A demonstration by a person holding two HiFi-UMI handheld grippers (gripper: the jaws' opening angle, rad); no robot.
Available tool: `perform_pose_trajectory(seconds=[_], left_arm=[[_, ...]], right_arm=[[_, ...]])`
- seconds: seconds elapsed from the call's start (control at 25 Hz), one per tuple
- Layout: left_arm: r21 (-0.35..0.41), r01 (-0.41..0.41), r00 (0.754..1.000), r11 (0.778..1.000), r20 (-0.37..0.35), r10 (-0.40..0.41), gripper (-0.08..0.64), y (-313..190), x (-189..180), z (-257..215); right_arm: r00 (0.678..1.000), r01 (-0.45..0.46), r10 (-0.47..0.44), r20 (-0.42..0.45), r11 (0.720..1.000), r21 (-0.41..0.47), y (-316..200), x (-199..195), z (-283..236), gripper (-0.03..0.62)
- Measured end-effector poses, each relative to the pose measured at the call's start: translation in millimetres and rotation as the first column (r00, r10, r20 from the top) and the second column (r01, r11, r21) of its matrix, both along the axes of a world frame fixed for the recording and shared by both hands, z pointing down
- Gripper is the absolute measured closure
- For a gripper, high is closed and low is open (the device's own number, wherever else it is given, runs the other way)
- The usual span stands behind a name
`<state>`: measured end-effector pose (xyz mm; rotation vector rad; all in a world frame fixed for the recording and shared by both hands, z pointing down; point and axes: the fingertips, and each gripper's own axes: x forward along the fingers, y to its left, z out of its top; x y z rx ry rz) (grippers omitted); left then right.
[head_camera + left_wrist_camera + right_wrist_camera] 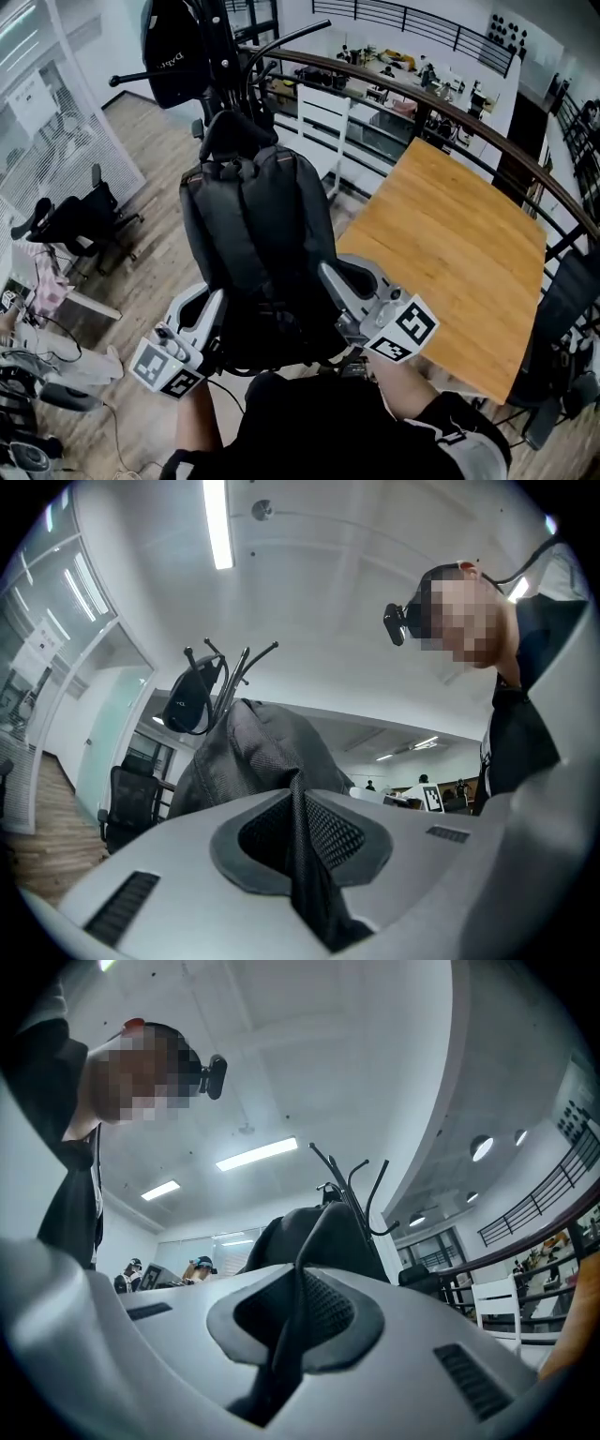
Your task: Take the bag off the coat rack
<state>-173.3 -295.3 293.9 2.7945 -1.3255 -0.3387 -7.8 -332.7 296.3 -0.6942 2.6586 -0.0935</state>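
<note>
Bag (253, 253): black backpack, upright, centre, right in front of the person. Its top is up against the rack (223, 56); can't tell if its loop sits on a hook. Left gripper (208, 311) is at the bag's lower left side and right gripper (337, 279) at its lower right, with the bag between them. Both are clenched: each gripper view shows a fold of the bag pinched tight between the jaws.

Room: table (450, 262) on the right, its near-left edge just beside the right gripper. Curved railing (450, 108) runs far and right, behind the table. Bare floor (150, 159) is left of the bag.

Counts: 1 bag, 2 grippers, 1 rack, 1 dark pouch (173, 52) hanging on the rack's far left, 1 table, 1 black chair (80, 220) at left.
</note>
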Motion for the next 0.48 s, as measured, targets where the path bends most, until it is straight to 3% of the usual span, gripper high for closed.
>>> perform_pose_trajectory(seconds=[0.24,0.48], left_arm=[[-0.066,-0.018,0.999,0.998,0.026,0.02,0.508,35,7,31],[-0.096,-0.039,0.999,0.995,-0.013,0.038,0.509,68,-5,44]], right_arm=[[0.999,0.006,-0.01,-0.049,0.997,-0.073,29,3,28,0.548],[0.993,-0.009,-0.002,-0.114,0.996,-0.094,64,-5,40,0.548]])
